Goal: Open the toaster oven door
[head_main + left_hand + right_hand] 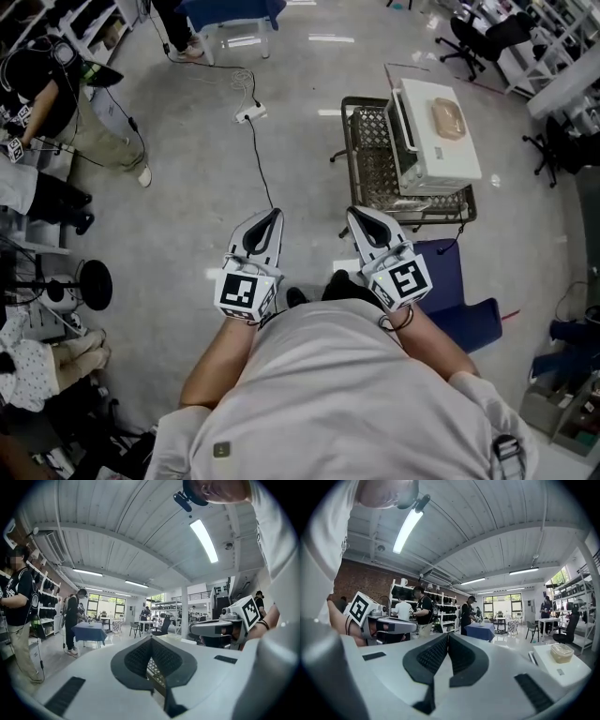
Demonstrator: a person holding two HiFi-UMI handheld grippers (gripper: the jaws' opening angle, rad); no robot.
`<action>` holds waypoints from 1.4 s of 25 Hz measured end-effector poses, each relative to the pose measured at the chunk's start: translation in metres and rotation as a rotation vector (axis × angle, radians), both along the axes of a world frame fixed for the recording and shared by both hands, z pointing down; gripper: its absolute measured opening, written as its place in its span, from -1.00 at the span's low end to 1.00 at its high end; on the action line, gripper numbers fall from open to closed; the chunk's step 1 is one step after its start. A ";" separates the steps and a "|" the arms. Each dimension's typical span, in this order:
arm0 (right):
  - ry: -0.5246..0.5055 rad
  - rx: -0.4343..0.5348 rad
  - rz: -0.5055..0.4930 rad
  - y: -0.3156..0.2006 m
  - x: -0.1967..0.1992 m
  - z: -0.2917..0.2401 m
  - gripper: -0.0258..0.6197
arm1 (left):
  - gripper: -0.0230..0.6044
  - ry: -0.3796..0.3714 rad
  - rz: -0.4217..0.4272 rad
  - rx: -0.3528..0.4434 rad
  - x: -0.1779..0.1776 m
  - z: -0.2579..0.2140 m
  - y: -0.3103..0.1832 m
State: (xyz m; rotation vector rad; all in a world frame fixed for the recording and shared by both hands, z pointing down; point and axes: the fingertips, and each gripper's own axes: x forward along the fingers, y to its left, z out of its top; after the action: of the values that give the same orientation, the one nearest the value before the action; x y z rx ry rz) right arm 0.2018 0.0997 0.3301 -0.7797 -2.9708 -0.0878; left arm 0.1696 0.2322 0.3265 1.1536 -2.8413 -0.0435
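Observation:
The white toaster oven stands on a wire cart on the floor ahead and to the right, with a tan item in a clear tub on top. Its door cannot be made out. Both grippers are held level in front of the person, well short of the cart. My left gripper is shut and empty; its closed tips point into the room. My right gripper is also shut and empty, with the oven's top low at the right of the right gripper view.
A power strip with a black cable lies on the concrete floor ahead of the left gripper. A blue seat sits below the cart. People stand at the left, and office chairs and shelving at the far right.

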 end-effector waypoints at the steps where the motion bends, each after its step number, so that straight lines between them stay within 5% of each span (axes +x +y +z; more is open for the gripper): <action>1: 0.003 0.000 -0.005 0.004 -0.004 0.001 -0.86 | -0.87 0.002 -0.005 0.000 -0.004 0.001 0.004; 9: 0.009 -0.022 -0.031 0.012 -0.056 0.011 -0.86 | -0.87 0.008 -0.024 -0.024 -0.053 0.009 0.012; 16: 0.015 -0.039 -0.037 -0.008 -0.135 0.016 -0.86 | -0.87 0.024 -0.043 -0.044 -0.129 0.017 0.000; 26: 0.021 -0.017 -0.018 -0.085 -0.238 0.015 -0.86 | -0.87 0.029 0.011 -0.060 -0.242 0.012 -0.081; 35: 0.029 -0.034 0.075 -0.148 -0.269 0.045 -0.86 | -0.87 0.040 0.128 -0.088 -0.284 0.037 -0.152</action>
State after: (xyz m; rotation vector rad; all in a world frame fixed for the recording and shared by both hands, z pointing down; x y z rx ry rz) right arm -0.0667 -0.0478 0.3747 -0.6661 -2.9773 -0.0225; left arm -0.1148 0.0804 0.3634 1.2971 -2.6986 0.0648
